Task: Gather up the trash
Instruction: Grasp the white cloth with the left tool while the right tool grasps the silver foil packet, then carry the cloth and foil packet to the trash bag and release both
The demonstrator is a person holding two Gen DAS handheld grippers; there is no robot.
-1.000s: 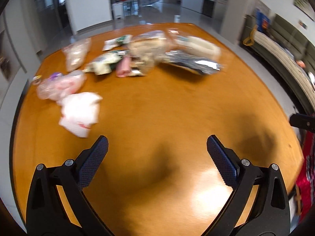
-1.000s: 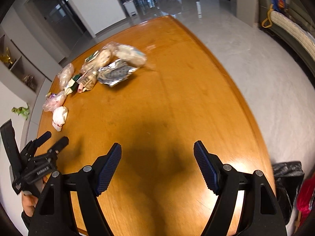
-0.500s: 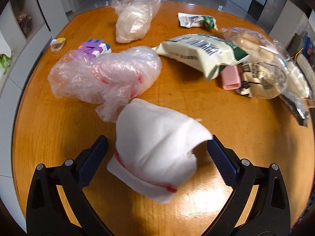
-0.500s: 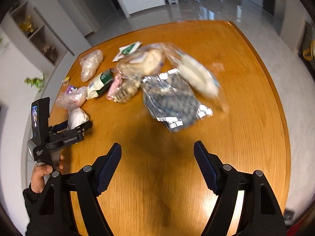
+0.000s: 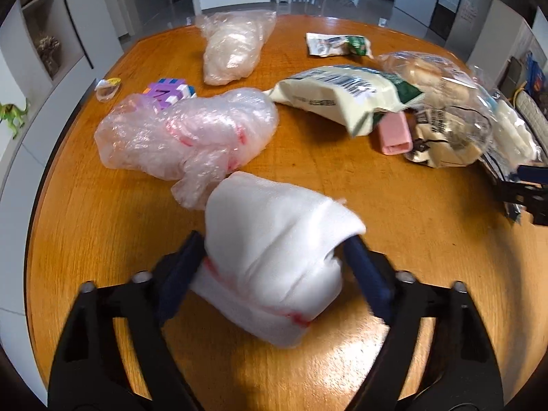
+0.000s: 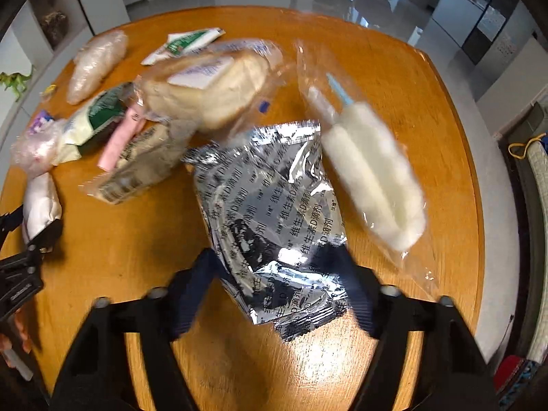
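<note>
1. On the round wooden table point(image 5: 394, 212), the left gripper point(image 5: 274, 260) has just been closing; its pads now press a white foam wrap point(image 5: 274, 250).
2. Right gripper point(image 6: 274, 274), also just closing, straddles a silver foil packet point(image 6: 274, 212); grip unclear.

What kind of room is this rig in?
Probably an open-plan home or lounge: round orange wooden table strewn with wrappers, wall shelving holding a green toy dinosaur, glossy tiled floor beyond.

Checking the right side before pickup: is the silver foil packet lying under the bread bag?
No, the silver foil packet lies beside the bread bag, uncovered.
</note>
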